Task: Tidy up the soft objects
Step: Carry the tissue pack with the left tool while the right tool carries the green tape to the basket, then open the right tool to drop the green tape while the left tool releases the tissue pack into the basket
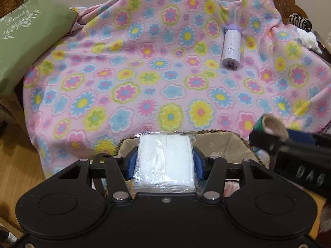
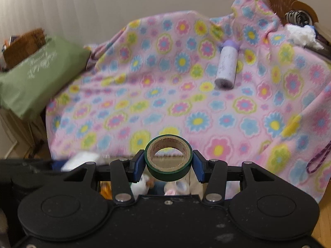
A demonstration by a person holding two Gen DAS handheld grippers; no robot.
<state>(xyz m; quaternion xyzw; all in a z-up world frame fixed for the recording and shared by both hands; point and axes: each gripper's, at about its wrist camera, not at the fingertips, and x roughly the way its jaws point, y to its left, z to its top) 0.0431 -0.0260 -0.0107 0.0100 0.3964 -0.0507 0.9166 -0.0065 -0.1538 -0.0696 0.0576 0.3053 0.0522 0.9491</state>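
Half-hidden basket [image 1: 225,144] behind gripped tissue pack [image 1: 165,161]

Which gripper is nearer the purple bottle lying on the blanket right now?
Right, though narrowly. The right gripper, holding green tape, sits below the purple bottle; the left gripper, holding the white pack, is farther left.

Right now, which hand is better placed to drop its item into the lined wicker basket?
Left, probably: its jaws hold the white plastic-wrapped tissue pack directly over the basket; the right's green tape roll looks nearer the rim.
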